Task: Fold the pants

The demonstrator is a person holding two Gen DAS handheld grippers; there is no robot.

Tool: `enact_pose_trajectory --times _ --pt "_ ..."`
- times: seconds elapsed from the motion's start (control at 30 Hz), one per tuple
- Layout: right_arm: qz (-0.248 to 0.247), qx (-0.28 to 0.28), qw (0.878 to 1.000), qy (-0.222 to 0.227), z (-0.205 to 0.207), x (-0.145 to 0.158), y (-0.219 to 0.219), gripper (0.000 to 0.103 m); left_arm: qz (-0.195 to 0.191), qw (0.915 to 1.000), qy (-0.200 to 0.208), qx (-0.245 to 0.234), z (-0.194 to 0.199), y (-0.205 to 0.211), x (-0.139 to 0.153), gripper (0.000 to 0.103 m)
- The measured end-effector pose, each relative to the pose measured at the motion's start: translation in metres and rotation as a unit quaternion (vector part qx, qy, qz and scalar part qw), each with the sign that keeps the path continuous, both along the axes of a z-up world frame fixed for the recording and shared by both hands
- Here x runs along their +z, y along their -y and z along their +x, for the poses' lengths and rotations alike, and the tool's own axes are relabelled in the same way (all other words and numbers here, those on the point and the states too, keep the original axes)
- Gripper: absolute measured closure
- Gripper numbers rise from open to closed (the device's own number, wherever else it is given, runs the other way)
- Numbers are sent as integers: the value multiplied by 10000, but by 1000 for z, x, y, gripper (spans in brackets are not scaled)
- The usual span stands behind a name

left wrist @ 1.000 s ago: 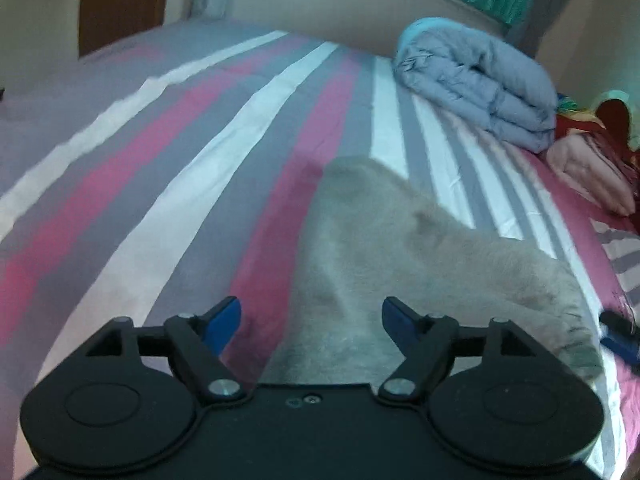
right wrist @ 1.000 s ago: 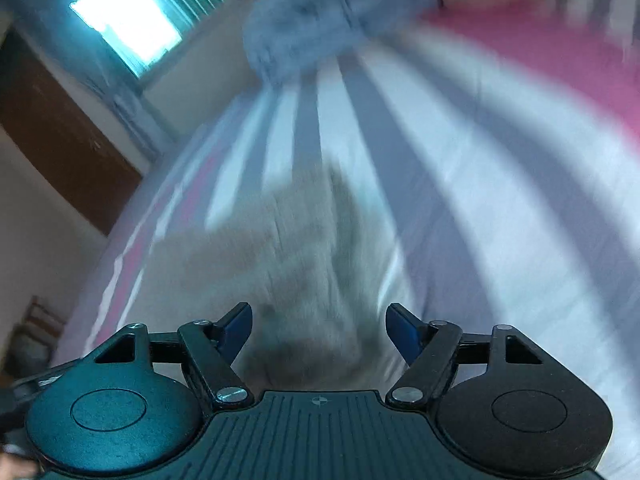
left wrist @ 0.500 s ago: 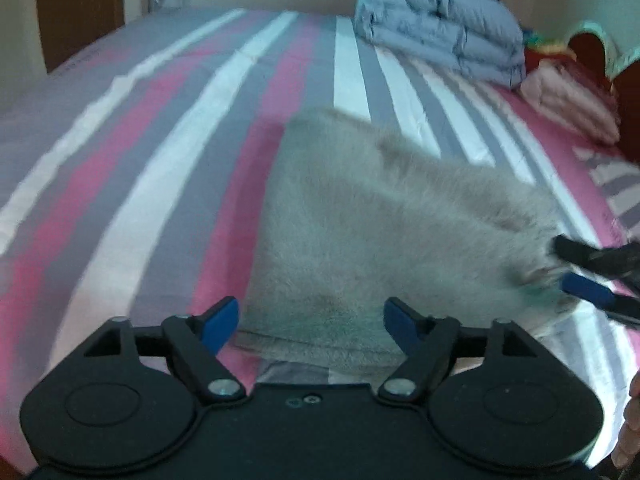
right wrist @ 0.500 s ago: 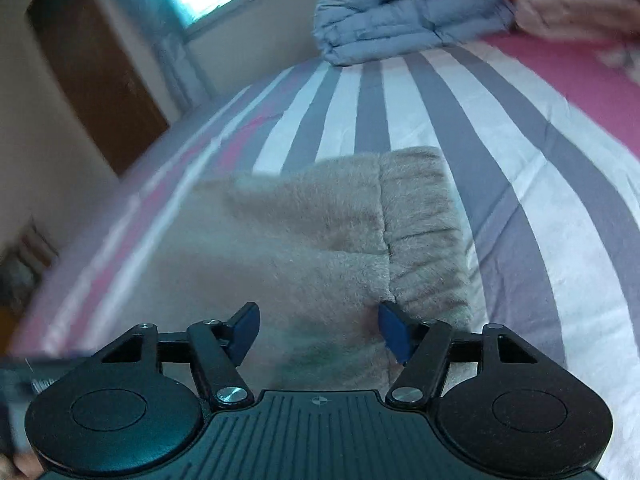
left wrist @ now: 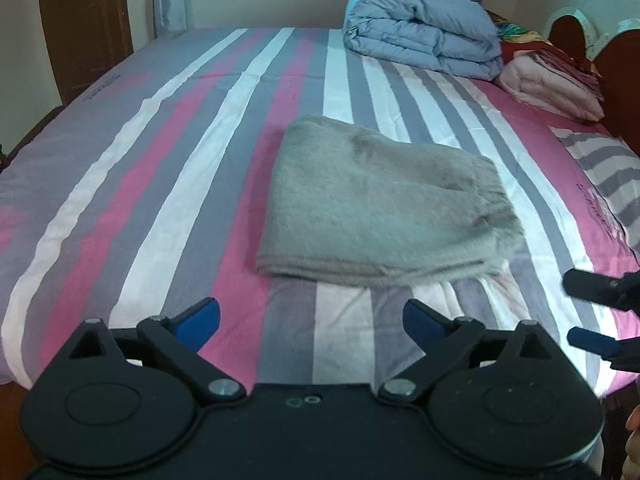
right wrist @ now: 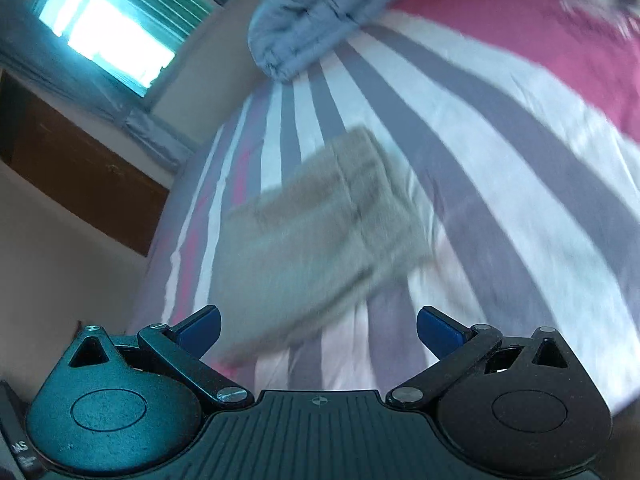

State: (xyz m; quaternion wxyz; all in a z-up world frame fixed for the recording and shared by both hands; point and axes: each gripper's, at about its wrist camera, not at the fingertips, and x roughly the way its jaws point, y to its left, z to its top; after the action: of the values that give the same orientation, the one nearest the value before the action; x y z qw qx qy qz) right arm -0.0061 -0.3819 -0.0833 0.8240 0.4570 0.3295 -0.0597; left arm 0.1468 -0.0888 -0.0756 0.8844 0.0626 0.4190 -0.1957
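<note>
The grey fleece pants (left wrist: 380, 208) lie folded into a compact rectangle in the middle of the striped bed, with the elastic waistband at the right end. My left gripper (left wrist: 312, 318) is open and empty, held back near the front edge of the bed, apart from the pants. My right gripper (right wrist: 318, 328) is open and empty, tilted, a little back from the pants (right wrist: 316, 236). It also shows at the right edge of the left wrist view (left wrist: 588, 312).
The bed sheet (left wrist: 168, 160) has pink, grey and white stripes. A folded blue duvet (left wrist: 424, 32) and a pink blanket (left wrist: 552, 88) lie at the far right by the wooden headboard (left wrist: 616, 72). A brown door (left wrist: 84, 20) stands at the left.
Both grippers have drawn back from the folded pants toward the bed's front edge. The right gripper has tilted. The pants stay where they were left.
</note>
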Motion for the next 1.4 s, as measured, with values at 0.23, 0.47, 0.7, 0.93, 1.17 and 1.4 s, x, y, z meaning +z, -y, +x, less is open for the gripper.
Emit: enact_pose_trajectory --times 0.23,0.47,0.7,0.93,1.17,1.4 --pt "-155 352 9993 -30 -45 22 -34 0 -19 9996 244 -135 -53 -14 13 6" --pt "-241 683 9974 33 -85 23 -78 0 90 9980 576 -261 -114 -36 21 6" --pt "-747 967 9914 468 -136 55 -125 0 -276 9914 1282 -6 -177 -89 50 6" --pt "-1607 1126 9726 1243 -168 104 -163 0 -631 9811 1819 174 -193 -114 70 6" --pt "-2770 630 9458 1574 -165 129 -184 0 -514 9853 1628 2 -182 -100 66 6" --pt "-3060 -26 9371 1677 -168 116 -188 0 -219 9837 1784 -112 -191 -91 56 6"
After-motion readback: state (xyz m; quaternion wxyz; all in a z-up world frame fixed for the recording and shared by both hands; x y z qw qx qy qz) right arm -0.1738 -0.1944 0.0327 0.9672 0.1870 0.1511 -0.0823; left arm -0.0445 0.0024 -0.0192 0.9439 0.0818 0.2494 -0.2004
